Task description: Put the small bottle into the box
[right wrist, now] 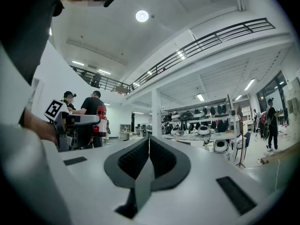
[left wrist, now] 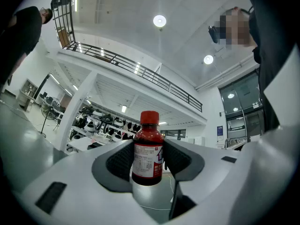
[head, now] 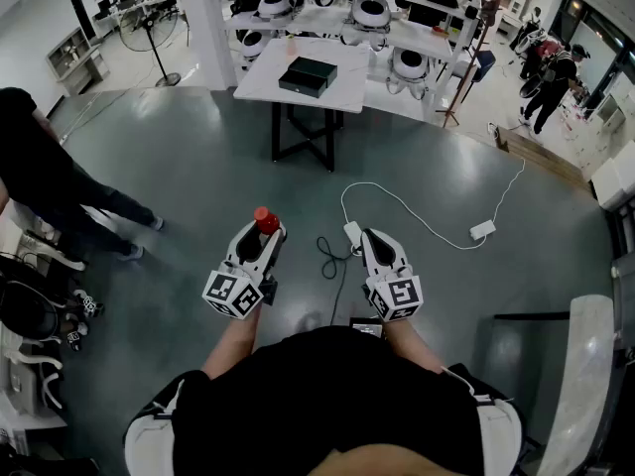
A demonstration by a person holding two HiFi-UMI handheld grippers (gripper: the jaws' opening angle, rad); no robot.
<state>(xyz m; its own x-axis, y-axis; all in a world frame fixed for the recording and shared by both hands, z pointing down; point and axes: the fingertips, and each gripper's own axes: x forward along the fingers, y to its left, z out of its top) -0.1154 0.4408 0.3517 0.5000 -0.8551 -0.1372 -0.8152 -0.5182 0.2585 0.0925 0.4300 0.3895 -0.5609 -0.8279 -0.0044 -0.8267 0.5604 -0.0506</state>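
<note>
My left gripper [head: 266, 232] is shut on a small dark-red bottle [left wrist: 148, 149] with a red cap [head: 265, 218] and a white label; the bottle stands upright between the pads. The same bottle [right wrist: 101, 121] shows at the left of the right gripper view. My right gripper [head: 374, 240] is held beside it, jaws shut with nothing between them [right wrist: 149, 150]. A dark box [head: 308, 74] lies on a white table [head: 266, 79] well ahead of both grippers, across open floor.
A white cable with an adapter [head: 482, 230] and a black cord [head: 330, 256] lie on the grey floor just ahead. A person in black [head: 40, 181] stands at the left, another person [head: 552, 79] at the far right. Shelves of equipment [head: 369, 10] stand behind the table.
</note>
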